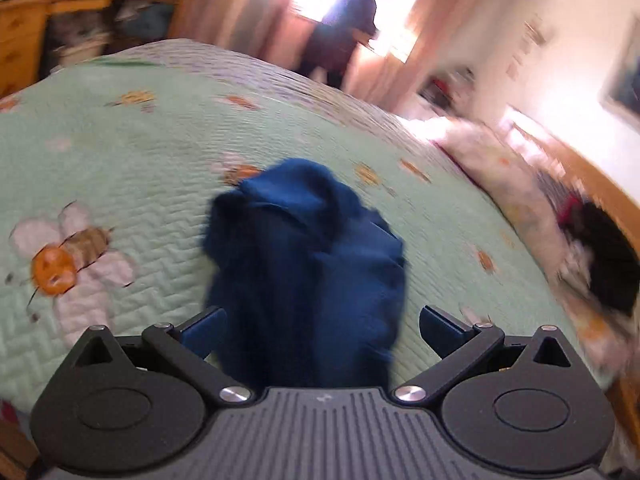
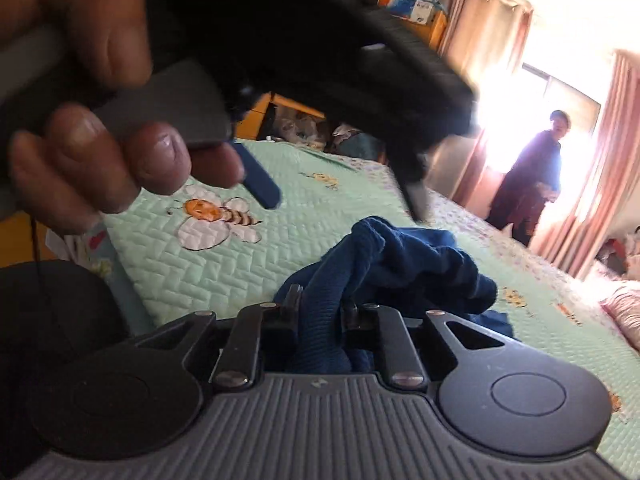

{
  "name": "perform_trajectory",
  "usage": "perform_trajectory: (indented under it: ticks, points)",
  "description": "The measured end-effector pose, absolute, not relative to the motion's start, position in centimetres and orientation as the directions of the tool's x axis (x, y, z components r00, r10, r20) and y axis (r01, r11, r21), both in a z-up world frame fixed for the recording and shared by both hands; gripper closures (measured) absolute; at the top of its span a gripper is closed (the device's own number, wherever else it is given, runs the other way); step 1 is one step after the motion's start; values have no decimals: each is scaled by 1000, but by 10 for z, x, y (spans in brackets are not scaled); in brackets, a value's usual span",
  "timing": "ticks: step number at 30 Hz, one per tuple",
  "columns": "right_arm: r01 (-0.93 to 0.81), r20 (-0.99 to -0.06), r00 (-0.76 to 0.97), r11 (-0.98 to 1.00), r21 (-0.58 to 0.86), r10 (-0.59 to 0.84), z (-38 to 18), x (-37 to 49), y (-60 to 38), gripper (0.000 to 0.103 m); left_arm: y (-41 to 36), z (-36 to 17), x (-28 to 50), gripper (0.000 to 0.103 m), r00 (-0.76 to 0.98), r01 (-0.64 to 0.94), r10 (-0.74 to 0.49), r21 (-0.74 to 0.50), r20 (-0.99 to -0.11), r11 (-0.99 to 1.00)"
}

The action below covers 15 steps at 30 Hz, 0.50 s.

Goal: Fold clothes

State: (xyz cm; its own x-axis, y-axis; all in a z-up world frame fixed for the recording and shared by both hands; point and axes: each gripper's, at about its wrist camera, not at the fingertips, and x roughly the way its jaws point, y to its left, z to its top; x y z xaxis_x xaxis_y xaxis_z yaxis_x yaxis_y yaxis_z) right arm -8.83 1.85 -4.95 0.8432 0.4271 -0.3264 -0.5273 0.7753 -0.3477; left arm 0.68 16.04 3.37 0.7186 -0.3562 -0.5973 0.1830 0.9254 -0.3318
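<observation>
A dark blue garment [image 1: 304, 264] lies bunched on a mint green quilt [image 1: 132, 168] with bee and flower patterns. My left gripper [image 1: 322, 328] is open, its jaws wide apart on either side of the cloth's near end. My right gripper [image 2: 320, 308] is shut on a bunched fold of the blue garment [image 2: 384, 264] and holds it just above the quilt [image 2: 280, 240]. In the right wrist view, the left gripper [image 2: 344, 196] is seen from outside, held by a hand [image 2: 100, 120], above the garment.
A person [image 2: 532, 176] stands by the bright window with pink curtains at the far side of the bed. Wooden furniture [image 1: 24, 40] with piled items stands behind the bed. Pillows and a dark object [image 1: 608, 264] lie at the bed's right end.
</observation>
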Motion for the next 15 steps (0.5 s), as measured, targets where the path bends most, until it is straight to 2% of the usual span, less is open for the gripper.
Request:
perform_trajectory:
  ticks: [4,9,10,11,13,14,15]
  points:
    - [-511,-301,855,786,-349,423,-56,-95,3,83,113,23,31,1,658,207,-184,-60,-730,976]
    - [-500,-290,863,788,-360,414,-62,-91,-3,83,79,-4,54,5,628,210,4,175,-778,962]
    - [-500,-291,862,789,-358,414,-62,-90,-5,83,78,-7,56,16,628,196,35,201,-777,960]
    - [-501,-296,861,792,-348,414,-63,-89,-8,82,79,-9,58,38,622,178,46,198,-782,964]
    - [-505,-302,857,797,-331,418,-63,-88,-12,81,91,-8,61,61,609,144,3,113,-793,983]
    - [-511,-300,854,798,-320,426,-62,-89,-15,80,97,-8,62,64,603,126,-23,66,-797,990]
    - [-516,-293,851,801,-305,436,-60,-91,-18,73,103,-6,62,68,609,106,-36,36,-792,994]
